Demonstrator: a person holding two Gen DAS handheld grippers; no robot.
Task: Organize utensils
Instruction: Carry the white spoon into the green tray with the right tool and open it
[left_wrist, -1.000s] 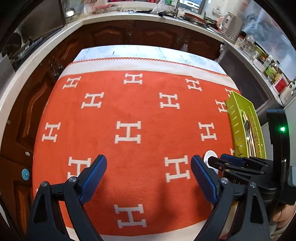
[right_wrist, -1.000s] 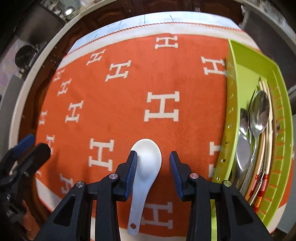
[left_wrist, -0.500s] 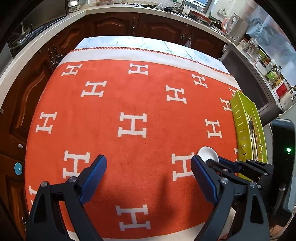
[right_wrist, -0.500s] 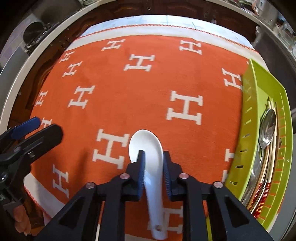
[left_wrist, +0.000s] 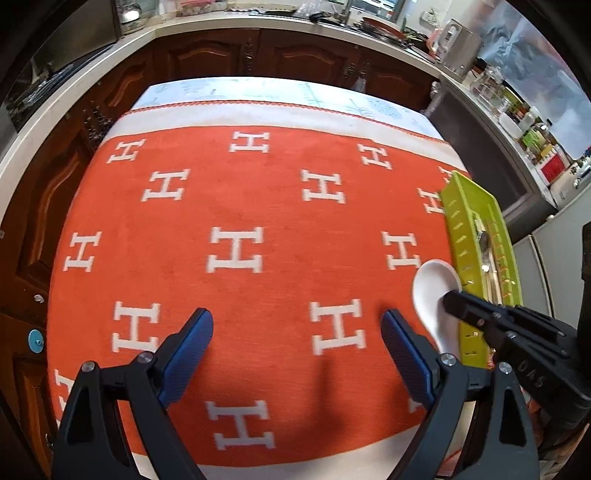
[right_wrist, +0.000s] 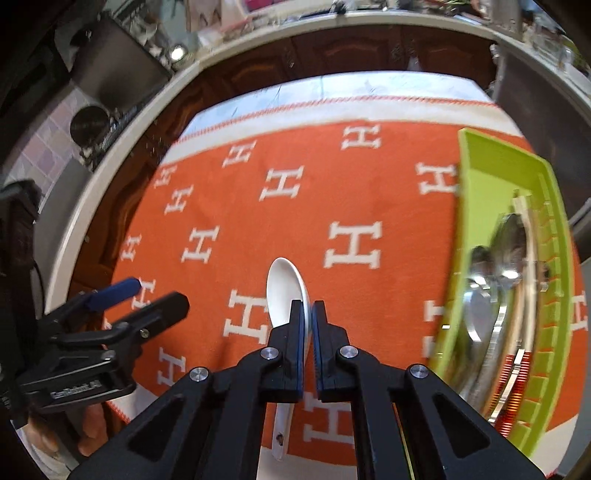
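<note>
Since a second ago, the right tool (right_wrist: 308, 314) has closed its jaws on the white ceramic soup spoon (right_wrist: 286, 291), which then lay flat on the orange blanket (left_wrist: 258, 206), and raised it. Its pads now pinch the spoon at its neck, bowl forward, handle hanging below. Beside it, the green utensil tray (right_wrist: 480, 177) holds metal spoons (right_wrist: 491, 280). The left tool (left_wrist: 297, 325) hovers wide open over the tabletop, gripping nothing.

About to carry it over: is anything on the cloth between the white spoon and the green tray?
Nothing visible. The right gripper is shut on the white spoon, and only bare orange cloth lies between it and the green tray.
</note>
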